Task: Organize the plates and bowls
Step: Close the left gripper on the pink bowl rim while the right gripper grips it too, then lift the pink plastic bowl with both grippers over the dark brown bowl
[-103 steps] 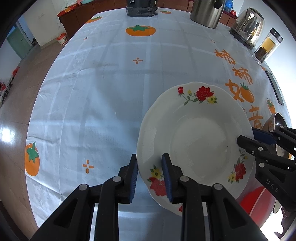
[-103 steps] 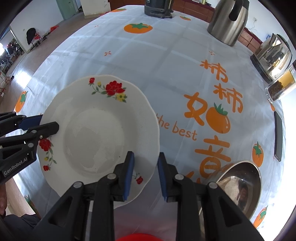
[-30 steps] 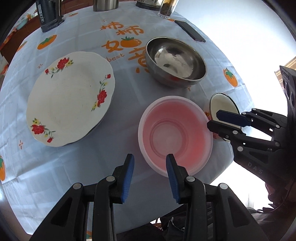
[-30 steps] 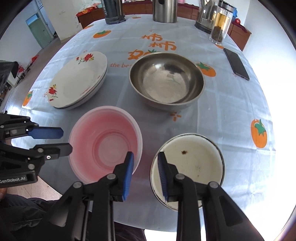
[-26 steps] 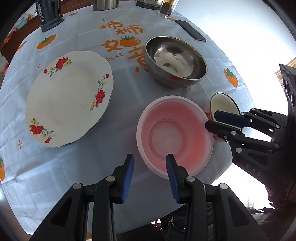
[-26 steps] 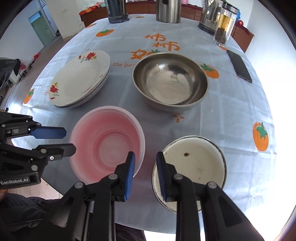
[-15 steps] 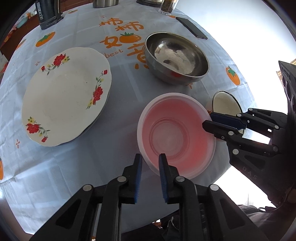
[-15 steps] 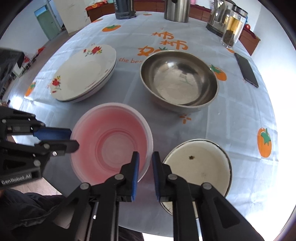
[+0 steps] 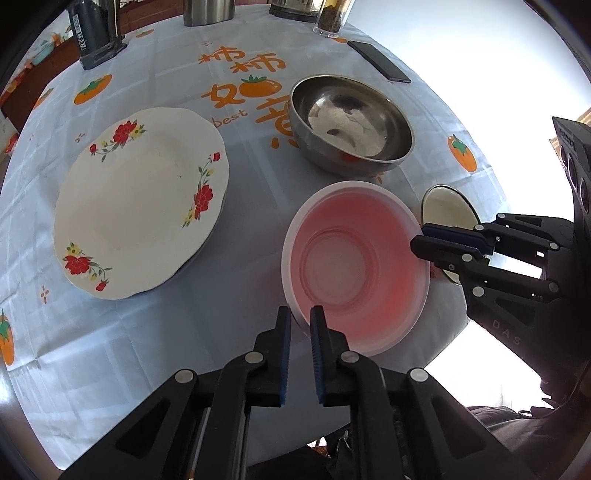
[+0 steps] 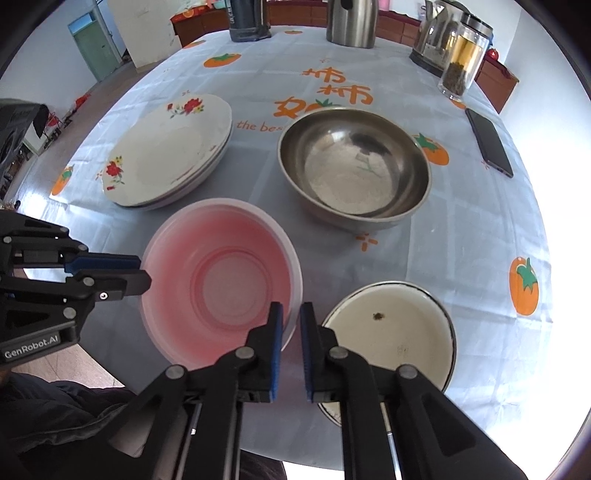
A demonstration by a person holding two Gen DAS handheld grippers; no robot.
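The left gripper (image 9: 300,319) is clenched on the rim of the pink bowl (image 9: 354,269), at the part of the rim nearest the table's near edge; one pad sits outside the wall and one inside. The right gripper (image 10: 291,317) is likewise clenched on the opposite side of the same rim, on the side facing the enamel dish (image 10: 391,332). In the right wrist view the left gripper (image 10: 142,271) appears at the bowl's left rim; in the left wrist view the right gripper (image 9: 419,238) appears at its right rim.

The surface is a round table (image 10: 461,229) under a pale cloth printed with orange persimmons and orange lettering. Beyond it are white walls, a green door (image 10: 92,44) and low wooden cabinets (image 10: 495,81).

The pink bowl stands near the table's near edge, between both grippers. The enamel dish lies just beside it to the right, also at the near edge. The steel bowl (image 10: 354,166) stands toward the centre of the table, beyond the pink bowl. The stack of flowered plates (image 10: 170,151) lies toward the left edge. A phone (image 10: 489,147) lies near the right edge. A glass jar (image 10: 463,66), a kettle (image 10: 434,33), a steel jug (image 10: 351,22) and a dark appliance (image 10: 249,18) stand along the far edge.
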